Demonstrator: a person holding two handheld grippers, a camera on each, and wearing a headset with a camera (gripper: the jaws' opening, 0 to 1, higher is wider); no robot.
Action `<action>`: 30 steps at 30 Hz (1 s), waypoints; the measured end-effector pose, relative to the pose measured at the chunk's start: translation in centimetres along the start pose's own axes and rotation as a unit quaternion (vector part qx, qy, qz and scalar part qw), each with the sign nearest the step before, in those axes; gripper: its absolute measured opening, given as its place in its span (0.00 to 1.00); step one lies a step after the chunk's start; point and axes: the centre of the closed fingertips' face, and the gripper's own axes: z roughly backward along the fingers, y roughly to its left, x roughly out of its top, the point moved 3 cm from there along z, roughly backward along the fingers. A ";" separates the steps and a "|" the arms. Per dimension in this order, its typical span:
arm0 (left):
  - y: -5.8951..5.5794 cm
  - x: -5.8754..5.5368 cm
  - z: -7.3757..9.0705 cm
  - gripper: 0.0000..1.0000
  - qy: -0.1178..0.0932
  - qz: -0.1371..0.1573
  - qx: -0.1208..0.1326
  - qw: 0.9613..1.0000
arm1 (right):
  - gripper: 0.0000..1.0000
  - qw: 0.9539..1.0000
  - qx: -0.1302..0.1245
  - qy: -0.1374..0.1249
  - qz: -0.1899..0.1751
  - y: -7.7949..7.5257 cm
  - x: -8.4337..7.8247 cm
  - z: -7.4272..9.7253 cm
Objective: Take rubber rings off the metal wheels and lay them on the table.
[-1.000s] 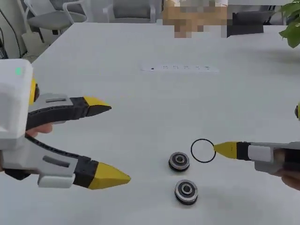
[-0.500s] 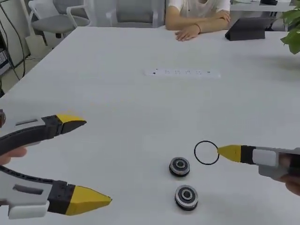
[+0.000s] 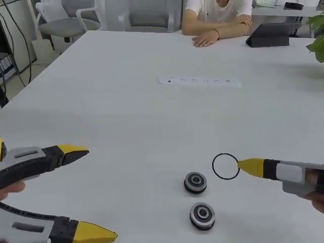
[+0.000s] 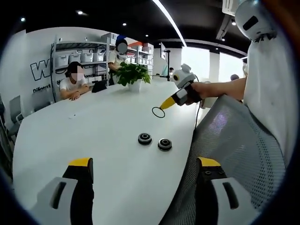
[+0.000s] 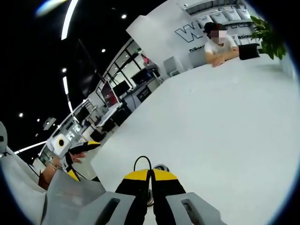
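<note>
The right gripper (image 3: 241, 165) had its fingers clamped together on the rubber ring (image 3: 225, 166), which hung leftward off the tips over bare tabletop (image 3: 152, 111), just beyond the metal wheels (image 3: 195, 183) by the near edge; the left gripper (image 3: 101, 193), fingers wide apart, stood well apart toward the near left corner.

a long white table (image 3: 126, 101) ran up the head view; grey office chairs (image 3: 55, 20) stood at its far edge in the upper left, and green plant leaves (image 3: 316, 38) hung in at the upper right; in the left gripper view, metal shelving (image 4: 79, 58) with pale bins lined a white wall (image 4: 28, 49) with large dark lettering at the upper left; a long light strip (image 4: 168, 21) crossed the dark ceiling, and bright windows (image 4: 206, 63) glowed right of centre.
</note>
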 end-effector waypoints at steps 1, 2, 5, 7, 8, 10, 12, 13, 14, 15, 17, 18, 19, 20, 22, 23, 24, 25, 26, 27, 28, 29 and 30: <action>0.0 -0.2 0.0 0.89 0.002 0.004 0.001 1.000 | 0.00 1.000 0.000 -0.001 0.001 0.0 0.0 0.0; -0.1 -0.3 0.0 0.89 0.003 0.007 0.001 1.000 | 0.00 1.000 0.000 -0.002 0.001 0.0 0.1 0.1; -0.3 -0.7 -0.2 0.89 0.006 0.013 0.002 1.000 | 0.00 1.000 -0.001 -0.004 0.003 0.0 0.2 0.1; -0.5 -1.0 -0.4 0.89 0.006 0.019 0.001 1.000 | 0.00 1.000 -0.002 -0.005 0.004 0.0 0.2 0.1; -0.6 -1.1 -0.5 0.89 0.006 0.021 0.000 1.000 | 0.00 1.000 -0.002 -0.005 0.004 0.0 0.3 0.1; -0.8 -1.3 -0.6 0.89 0.005 0.024 -0.001 1.000 | 0.00 1.000 -0.002 -0.007 0.005 0.1 0.3 0.1; -1.0 -1.3 -0.8 0.89 0.003 0.030 -0.003 1.000 | 0.00 1.000 -0.001 -0.008 0.004 0.1 0.4 0.1; -1.2 -1.4 -0.9 0.89 0.002 0.033 -0.006 0.999 | 0.00 1.000 0.000 -0.009 0.004 0.1 0.4 0.1; -1.3 -1.5 -1.0 0.89 0.002 0.033 -0.007 0.999 | 0.00 1.000 0.000 -0.009 0.005 0.1 0.4 0.1; -1.4 -1.5 -1.1 0.89 0.003 0.033 -0.008 0.999 | 0.00 1.000 0.000 -0.009 0.005 0.2 0.4 0.1; -1.6 -1.7 -1.2 0.89 0.005 0.035 -0.010 0.999 | 0.00 1.000 0.000 -0.009 0.007 0.2 0.5 0.1; -1.7 -1.7 -1.2 0.89 0.006 0.036 -0.011 0.999 | 0.00 1.000 0.000 -0.008 0.008 0.3 0.5 0.1; -1.8 -1.8 -1.2 0.89 0.006 0.037 -0.012 0.999 | 0.00 1.000 0.000 -0.008 0.008 0.3 0.5 0.1; -1.8 -1.8 -1.3 0.89 0.006 0.037 -0.012 0.999 | 0.00 1.000 0.000 -0.008 0.010 0.4 0.5 0.1; -1.8 -1.9 -1.2 0.89 0.004 0.039 -0.011 0.999 | 0.00 1.000 0.000 -0.008 0.013 0.6 0.5 0.1; -1.8 -1.8 -1.2 0.89 0.004 0.040 -0.010 0.999 | 0.00 1.000 0.001 -0.007 0.015 0.7 0.6 0.1; -1.8 -1.8 -1.2 0.89 0.002 0.041 -0.009 0.999 | 0.00 1.000 0.002 -0.006 0.017 0.9 0.6 0.0; -1.8 -1.9 -1.2 0.89 0.003 0.042 -0.008 0.999 | 0.00 1.000 0.002 -0.005 0.020 1.0 0.6 0.0; -1.8 -1.9 -1.2 0.89 0.004 0.042 -0.009 0.999 | 0.00 1.000 0.002 -0.003 0.023 1.0 0.6 -0.1; -1.9 -2.0 -1.2 0.89 0.006 0.041 -0.008 0.999 | 0.00 1.000 0.001 -0.002 0.026 1.1 0.6 -0.1; -1.8 -2.0 -1.2 0.89 0.008 0.038 -0.007 0.999 | 0.00 1.000 0.001 -0.003 0.028 1.2 0.7 -0.1; -1.8 -2.1 -1.2 0.89 0.009 0.037 -0.006 0.999 | 0.00 1.000 0.003 -0.004 0.029 1.3 0.8 -0.1; -1.8 -2.0 -1.2 0.89 0.008 0.039 -0.006 0.999 | 0.00 1.000 0.004 -0.005 0.030 1.4 0.9 -0.1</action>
